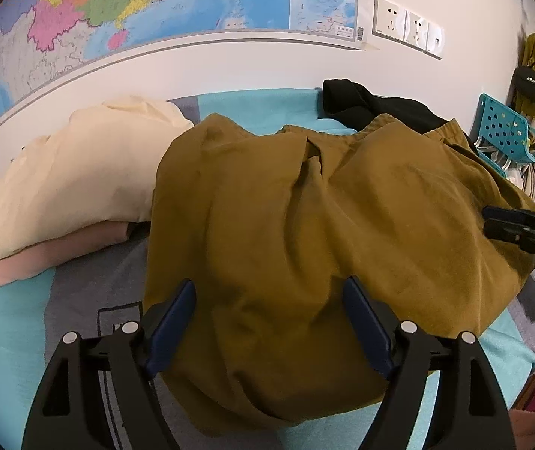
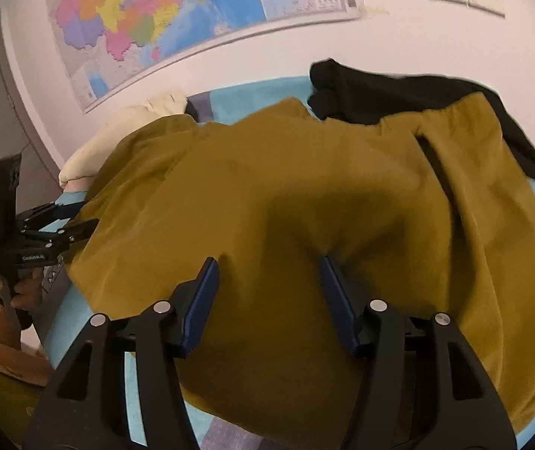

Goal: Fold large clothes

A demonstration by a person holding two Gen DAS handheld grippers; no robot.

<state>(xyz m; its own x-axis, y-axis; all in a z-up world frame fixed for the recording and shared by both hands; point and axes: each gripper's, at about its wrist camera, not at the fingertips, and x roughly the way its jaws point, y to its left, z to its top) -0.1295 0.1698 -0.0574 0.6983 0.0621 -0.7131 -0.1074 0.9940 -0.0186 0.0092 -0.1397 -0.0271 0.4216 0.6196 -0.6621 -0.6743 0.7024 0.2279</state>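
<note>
Both grippers, left (image 1: 269,315) and right (image 2: 267,292), gape empty over the trousers (image 1: 305,225). Pinch 2 hem corners evenly, fold toward the waistband.

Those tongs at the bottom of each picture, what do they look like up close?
Each pair of tongs, left and right, has black plastic arms shaped like an upside-down V, silver round pins at the joints and flat dark blue pads. Seen from the side, the left tongs carry small white lettering, too blurred to read.
</note>
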